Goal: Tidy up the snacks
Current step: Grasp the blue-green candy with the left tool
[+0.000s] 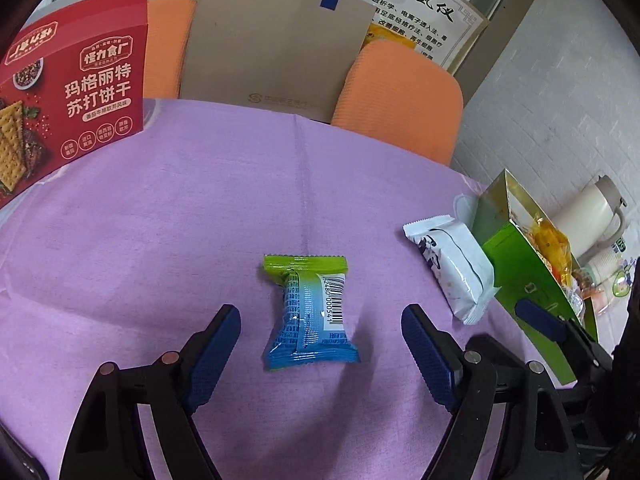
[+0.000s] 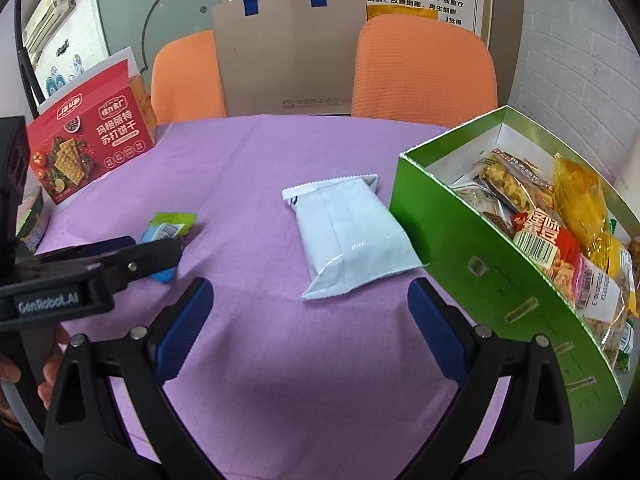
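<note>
A small green-and-blue snack packet (image 1: 310,312) lies flat on the purple tablecloth, between the spread fingers of my left gripper (image 1: 322,324), which is open and not touching it. A white snack pack (image 2: 350,234) lies just ahead of my right gripper (image 2: 310,300), also open and empty. The same white pack (image 1: 452,266) shows at the right in the left wrist view. A green box (image 2: 476,256) holding several snack packets stands at the right, against the white pack. From the right wrist view the left gripper (image 2: 160,254) partly hides the small packet (image 2: 168,226).
A red cracker box (image 1: 76,108) stands at the back left of the table (image 2: 280,360). Two orange chairs (image 2: 424,68) and a brown paper bag (image 2: 290,52) stand behind the far edge. A cream kettle (image 1: 592,216) and paper cups sit beyond the green box.
</note>
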The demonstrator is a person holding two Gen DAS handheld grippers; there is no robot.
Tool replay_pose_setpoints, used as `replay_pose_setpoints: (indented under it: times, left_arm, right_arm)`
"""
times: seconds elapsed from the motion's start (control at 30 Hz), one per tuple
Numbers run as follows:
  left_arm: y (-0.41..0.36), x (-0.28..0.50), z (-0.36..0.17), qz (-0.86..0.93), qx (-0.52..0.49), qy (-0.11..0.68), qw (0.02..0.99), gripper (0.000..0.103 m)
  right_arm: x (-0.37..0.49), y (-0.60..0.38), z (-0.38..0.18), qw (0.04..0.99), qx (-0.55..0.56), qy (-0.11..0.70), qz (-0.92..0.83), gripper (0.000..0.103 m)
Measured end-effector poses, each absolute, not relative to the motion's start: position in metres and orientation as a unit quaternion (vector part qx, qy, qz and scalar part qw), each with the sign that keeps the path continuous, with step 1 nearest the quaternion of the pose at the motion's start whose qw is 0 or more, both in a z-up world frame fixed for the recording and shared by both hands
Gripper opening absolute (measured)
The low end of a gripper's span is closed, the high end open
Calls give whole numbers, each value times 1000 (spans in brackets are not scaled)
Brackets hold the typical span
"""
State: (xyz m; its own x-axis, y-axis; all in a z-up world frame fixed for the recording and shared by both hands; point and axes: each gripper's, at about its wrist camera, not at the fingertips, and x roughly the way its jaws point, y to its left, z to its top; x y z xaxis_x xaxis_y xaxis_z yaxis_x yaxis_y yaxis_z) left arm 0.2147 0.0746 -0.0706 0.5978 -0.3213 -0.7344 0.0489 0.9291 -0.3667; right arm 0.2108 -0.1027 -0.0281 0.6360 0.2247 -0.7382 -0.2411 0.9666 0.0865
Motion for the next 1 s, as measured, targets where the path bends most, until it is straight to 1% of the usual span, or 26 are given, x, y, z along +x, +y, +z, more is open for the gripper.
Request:
replay_pose_setpoints:
  times: [0.1,0.37,0.43,0.47,0.57,0.63,0.83,0.87,0.9,0.97,1.0]
  left_arm:
    - [71,214,-66,-99,-144,429,886,76]
    - [73,216,-70,-83,-134,432,888,75]
    - [73,218,-72,-81,-137,435,886,65]
    - [73,217,-71,-76,-135,433,888,62]
    - [73,218,-72,-70,-133,434,888,50]
    - [73,218,-73,-69,-130,434,889,39]
    - [65,218,-73,-69,-108,434,892,33]
    - [64,218,-73,-68,-104,434,892,33]
    - [66,216,-73,-68,-103,434,893,32]
    - [67,215,-72,-70,-105,434,892,32]
    - [69,216,-73,-70,-107,434,892,32]
  right_arm:
    - [220,-102,-29,905,-9,406,126,98]
    - [229,-111,-31,907,8,404,118,98]
    - [232,-112,-35,906,7,409,111,98]
    - [233,-114,-37,905,10,411,110,97]
    - [236,-117,-41,904,20,415,103,96]
    - [237,-117,-43,902,22,418,103,95]
    - [242,-113,-45,900,22,424,103,94]
    - [244,-114,-46,898,25,427,105,91]
    - [245,-115,-47,895,30,431,108,85]
    - [248,-117,-49,892,37,437,106,78]
    - [247,-118,-48,893,38,435,105,71]
